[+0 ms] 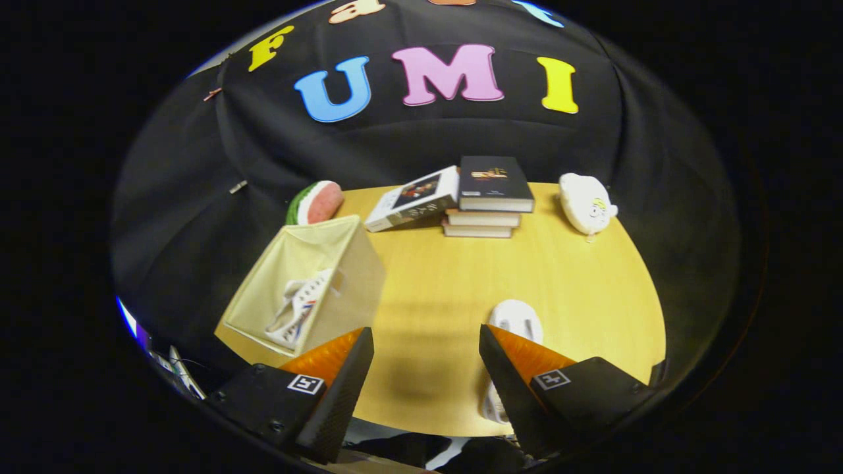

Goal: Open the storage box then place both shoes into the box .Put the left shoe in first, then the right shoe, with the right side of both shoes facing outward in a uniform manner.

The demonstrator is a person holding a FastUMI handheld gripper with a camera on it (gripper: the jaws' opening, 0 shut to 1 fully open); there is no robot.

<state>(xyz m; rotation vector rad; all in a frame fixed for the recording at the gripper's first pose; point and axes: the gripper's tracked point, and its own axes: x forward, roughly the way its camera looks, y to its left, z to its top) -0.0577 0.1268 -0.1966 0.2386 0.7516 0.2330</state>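
White shoe [517, 319] behind open tool's [426, 368] finger

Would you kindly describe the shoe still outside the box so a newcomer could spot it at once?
On the wooden table, look just past the open gripper. The white shoe lies there, partly behind the gripper's right finger. Unlike the shoe in the box, it sits on bare tabletop.

mount: fisheye rides on the gripper [427, 368], looking forward along its two fingers [342, 375] (jaws spread wide, nothing between them).
facing: tilted down over the round wooden table [448, 289], toward the booth wall.
height: above the tabletop, whole far rim visible.
range: storage box [309, 289] and white shoe [517, 322] close ahead of the fingertips; stacked books [487, 197] well beyond.
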